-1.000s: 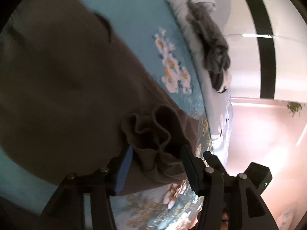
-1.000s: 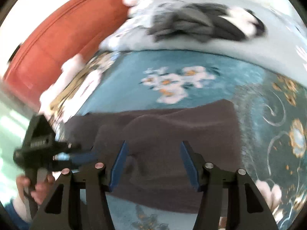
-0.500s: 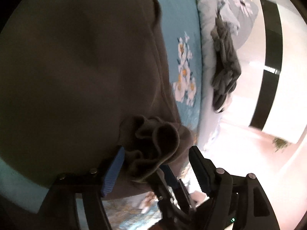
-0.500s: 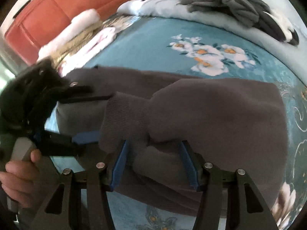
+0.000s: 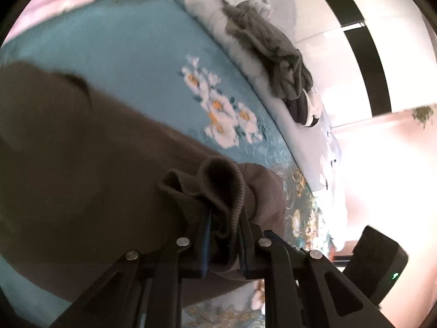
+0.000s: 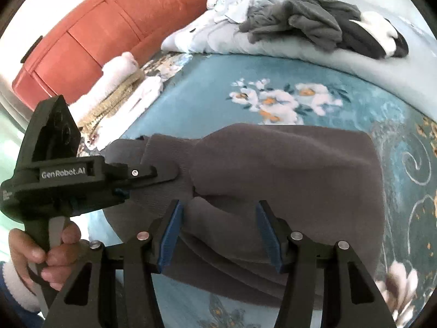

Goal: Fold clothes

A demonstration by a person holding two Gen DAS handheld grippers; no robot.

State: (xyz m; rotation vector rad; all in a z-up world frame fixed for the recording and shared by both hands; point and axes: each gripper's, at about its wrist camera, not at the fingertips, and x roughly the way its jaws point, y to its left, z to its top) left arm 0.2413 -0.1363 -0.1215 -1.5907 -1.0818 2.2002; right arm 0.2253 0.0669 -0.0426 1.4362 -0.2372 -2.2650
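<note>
Left hand-held gripper [image 5: 223, 235]: jaws drawn close together and clamped on the ribbed cuff [image 5: 218, 188] of a brown-grey sweater [image 5: 82, 164]. The cuff fabric bunches up between the blue pads [image 5: 205, 242] and rises in folds just ahead of them. In the right wrist view this left hand-held gripper [image 6: 174, 173] enters from the left side, tips resting on the sweater's ribbed band, with a hand [image 6: 41, 251] wrapped around its handle.

Right hand-held gripper [image 6: 221, 232]: jaws well apart, nothing clamped. Both blue pads [image 6: 170, 235] straddle a raised fold of the sweater [image 6: 286, 180]; whether the pads touch the fabric cannot be determined.

Sweater: lies on the bed, on a teal floral bedspread [image 6: 207, 93], directly ahead of and beneath both hand-held grippers. The body is spread mostly flat, with layered edges showing near the right hand-held gripper and a sleeve folded across the body toward the left hand-held gripper.

Beyond the sweater, past a white flower motif [image 6: 284, 99], a pile of dark grey clothes [image 6: 308, 24] lies on a pale grey quilt [image 6: 273, 46]. A red headboard [image 6: 109, 30] stands far ahead to the left
</note>
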